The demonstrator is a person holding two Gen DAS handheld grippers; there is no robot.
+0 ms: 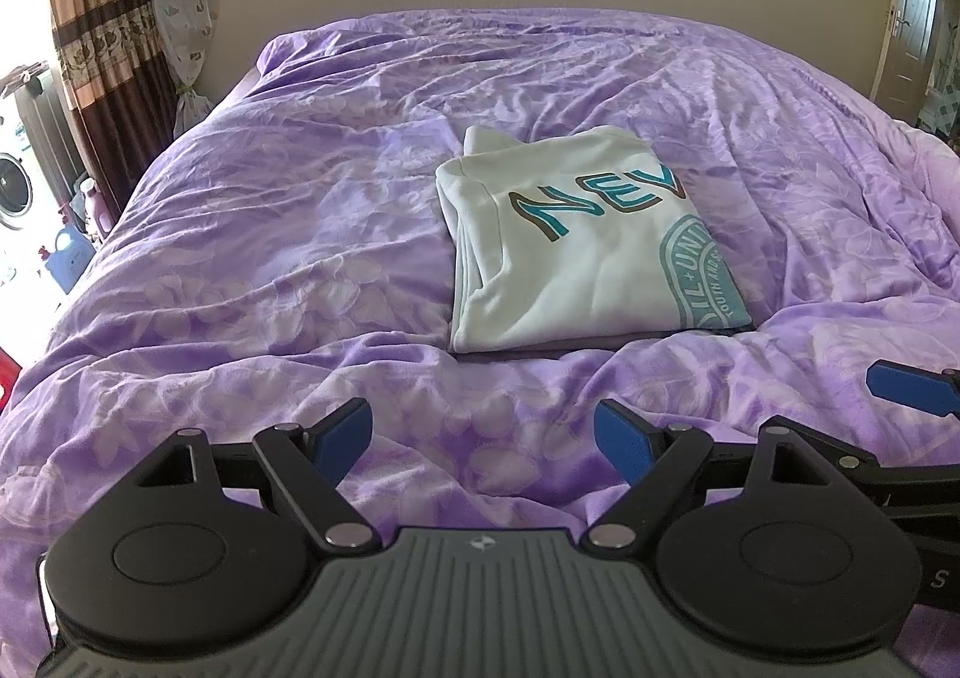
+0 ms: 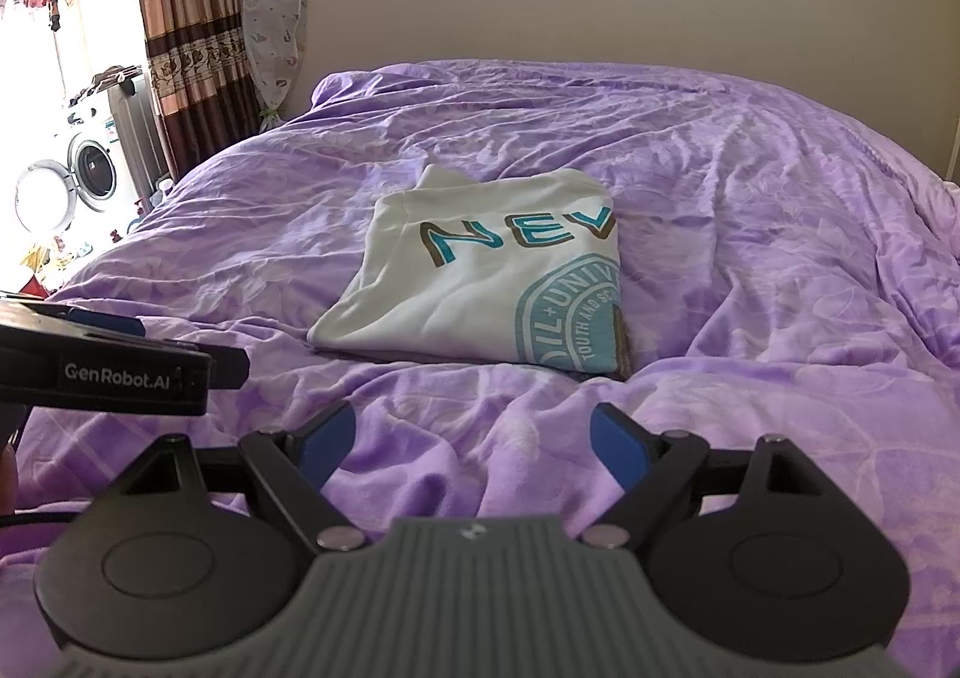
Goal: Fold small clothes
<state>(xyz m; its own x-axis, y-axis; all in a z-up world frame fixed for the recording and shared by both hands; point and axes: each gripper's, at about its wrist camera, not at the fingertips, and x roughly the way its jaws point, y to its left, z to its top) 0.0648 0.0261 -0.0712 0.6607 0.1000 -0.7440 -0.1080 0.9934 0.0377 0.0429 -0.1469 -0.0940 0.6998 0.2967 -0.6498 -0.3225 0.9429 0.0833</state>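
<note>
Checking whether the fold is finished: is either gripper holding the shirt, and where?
Nothing is held. The left gripper and right gripper are both open, short of the folded white shirt on the purple bedspread.

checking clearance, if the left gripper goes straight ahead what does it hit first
Probably the rumpled purple duvet just ahead of the open left gripper; the folded white shirt lies beyond that. Depth is hard to judge.

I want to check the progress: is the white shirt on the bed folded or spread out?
Folded. The white shirt lies on the purple bedcover as a compact rectangle; stacked layers show at its left edge, and its print is cut off at the fold.
</note>
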